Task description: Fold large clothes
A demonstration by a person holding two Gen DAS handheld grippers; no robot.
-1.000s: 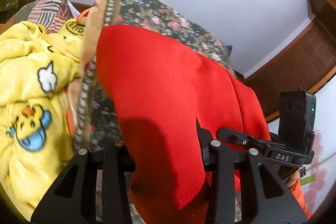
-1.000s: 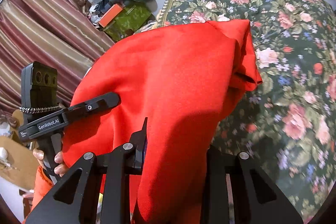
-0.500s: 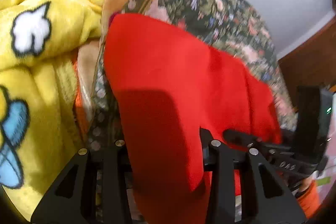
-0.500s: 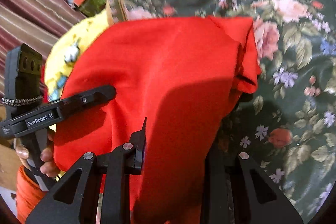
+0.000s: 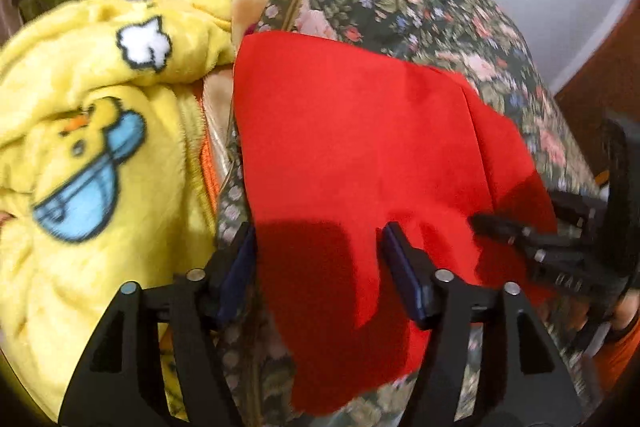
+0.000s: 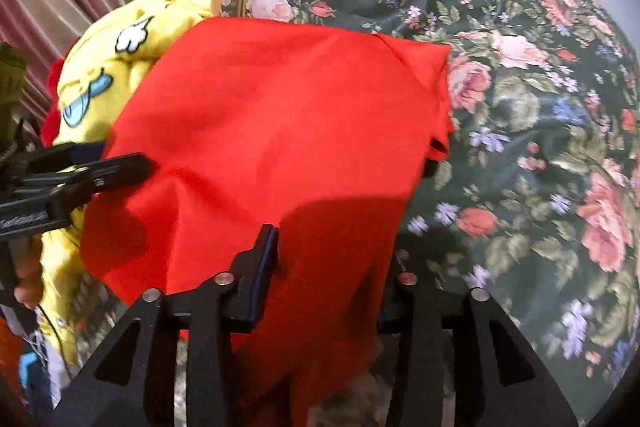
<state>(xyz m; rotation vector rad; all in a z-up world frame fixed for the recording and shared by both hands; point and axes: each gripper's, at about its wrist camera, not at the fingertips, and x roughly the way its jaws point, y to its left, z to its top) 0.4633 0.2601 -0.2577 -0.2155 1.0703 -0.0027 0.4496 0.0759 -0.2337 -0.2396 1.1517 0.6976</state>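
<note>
1. Over on the far left we see a yellow fleece blanket (image 5: 80, 131) printed with a duck and a white cloud, bunched in a heap beside the bed.
2. Next to it, the floral bedspread (image 6: 540, 75) – dark green with pink roses – covers the bed, its patterned border running down beside the yellow heap.
3. On that bedspread lies the task's thing, our red garment (image 5: 352, 147); it is spread fairly flat, its left edge along the bedspread's border and its near end reaching back to us.
4. Our left gripper (image 5: 316, 231) points steeply down at the near end of the red garment. Its jaws are opening, the cloth lies between them, and the fingers (image 5: 404, 267) stand clear on either side (no pinch on the cloth that we can see).
5. Our right gripper (image 6: 332, 239), further right along the same near end, is opening too – the red cloth runs between its fingers (image 6: 260, 263), and the right one is mostly hidden behind the fabric.
6. Each camera catches the other gripper at the frame's edge, with a hand (image 6: 28, 283) on its handle.
</note>
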